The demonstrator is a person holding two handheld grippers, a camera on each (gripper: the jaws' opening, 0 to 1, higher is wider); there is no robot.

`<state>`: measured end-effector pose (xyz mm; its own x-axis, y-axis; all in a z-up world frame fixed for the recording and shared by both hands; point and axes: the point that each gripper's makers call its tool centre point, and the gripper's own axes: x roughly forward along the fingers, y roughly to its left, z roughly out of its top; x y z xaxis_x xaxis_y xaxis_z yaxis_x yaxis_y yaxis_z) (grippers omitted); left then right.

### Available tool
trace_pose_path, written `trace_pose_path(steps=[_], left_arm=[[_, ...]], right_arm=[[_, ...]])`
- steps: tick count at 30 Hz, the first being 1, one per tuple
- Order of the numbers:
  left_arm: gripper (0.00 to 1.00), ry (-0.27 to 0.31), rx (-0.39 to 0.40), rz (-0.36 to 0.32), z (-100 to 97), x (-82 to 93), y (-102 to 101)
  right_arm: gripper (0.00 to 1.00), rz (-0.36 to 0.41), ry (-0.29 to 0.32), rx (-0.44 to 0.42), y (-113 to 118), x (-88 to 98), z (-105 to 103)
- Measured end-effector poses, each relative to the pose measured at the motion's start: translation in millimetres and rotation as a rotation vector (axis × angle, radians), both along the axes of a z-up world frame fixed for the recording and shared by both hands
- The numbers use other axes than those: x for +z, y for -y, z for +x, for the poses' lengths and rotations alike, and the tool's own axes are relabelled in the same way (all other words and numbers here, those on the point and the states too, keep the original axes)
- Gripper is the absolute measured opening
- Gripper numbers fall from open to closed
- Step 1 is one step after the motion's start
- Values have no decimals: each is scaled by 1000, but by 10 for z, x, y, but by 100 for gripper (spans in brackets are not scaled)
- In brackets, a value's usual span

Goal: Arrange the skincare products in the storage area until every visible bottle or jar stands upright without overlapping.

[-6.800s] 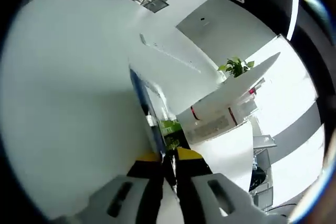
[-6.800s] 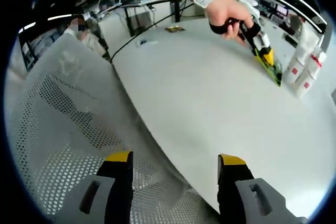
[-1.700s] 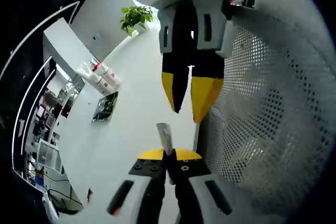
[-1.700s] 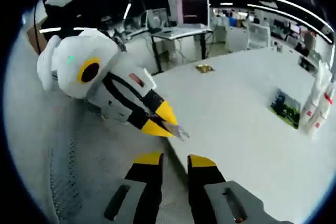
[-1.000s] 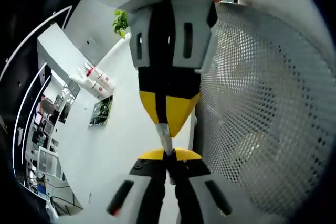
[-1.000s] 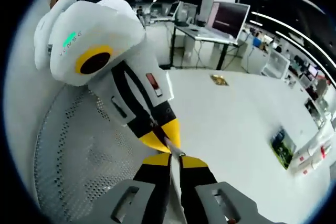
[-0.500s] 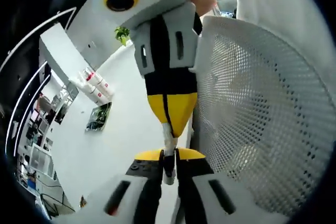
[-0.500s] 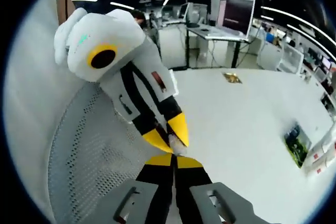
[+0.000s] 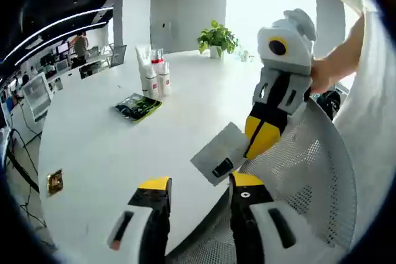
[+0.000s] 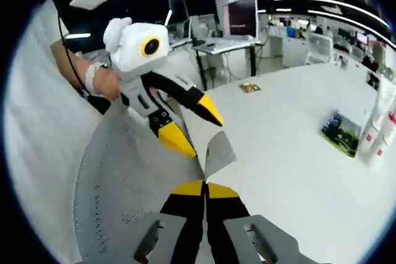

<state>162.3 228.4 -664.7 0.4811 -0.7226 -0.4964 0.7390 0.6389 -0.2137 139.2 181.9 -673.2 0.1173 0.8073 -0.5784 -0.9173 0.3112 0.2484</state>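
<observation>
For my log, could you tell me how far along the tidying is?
Done: the bottles stand upright. In hand: the right tool is shut on a grey flat packet; the left tool is open. Left: setting that packet down, and the green packet lies flat.

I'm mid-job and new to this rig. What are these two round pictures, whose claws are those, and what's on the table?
There is no robot here. A person holds a two-jaw gripper in each hand, and a fisheye camera rides on each. The left gripper view looks along the left gripper, whose jaws are open. The right gripper view looks along the right gripper, whose jaws are shut on a flat grey card. Each gripper also appears in the other's view. On the white table white bottles stand beside a flat green packet, and a small gold item lies near the edge.
</observation>
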Motion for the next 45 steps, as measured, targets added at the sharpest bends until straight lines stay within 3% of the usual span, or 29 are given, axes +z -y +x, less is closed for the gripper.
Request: trace_pose_path(steps=[7, 10, 13, 15, 17, 19, 21, 23, 26, 30, 32, 34, 37, 45], left_arm=[[32, -163, -9, -310, -57, 307, 103], [26, -231, -15, -380, -91, 369, 121], [5, -286, -28, -450, -136, 450, 149], [3, -279, -29, -430, -154, 430, 148], [0, -276, -39, -429, -185, 456, 154], [0, -328, -31, -496, -206, 554, 175], [0, -328, -23, -557, -191, 656, 181], [0, -322, -17, -570, -178, 678, 164], [0, -347, -39, -595, -224, 707, 204], [0, -337, -35, -595, -222, 711, 204], [0, -302, -33, -581, -199, 710, 203], [1, -294, -28, -586, -200, 735, 203], [4, -297, -15, -584, -182, 717, 186], [6, -313, 19, -569, -115, 641, 118]], right_arm=[[0, 190, -96, -11, -91, 309, -62], [0, 191, -113, 19, -134, 310, -161], [0, 200, -149, 40, -177, 308, -265], [0, 215, -173, 23, -166, 311, -271], [0, 246, -243, -11, -158, 328, -288], [0, 261, -312, -34, -142, 349, -290], [0, 310, -316, -53, -155, 432, -223], [5, 404, -329, -81, -198, 591, -167], [17, 464, -350, -111, -229, 689, -121], [0, 456, -344, -107, -242, 667, -137], [0, 480, -419, -132, -246, 700, -147], [0, 500, -401, -131, -234, 713, -118], [0, 521, -435, -135, -262, 711, -106], [0, 538, -454, -130, -339, 699, -19]])
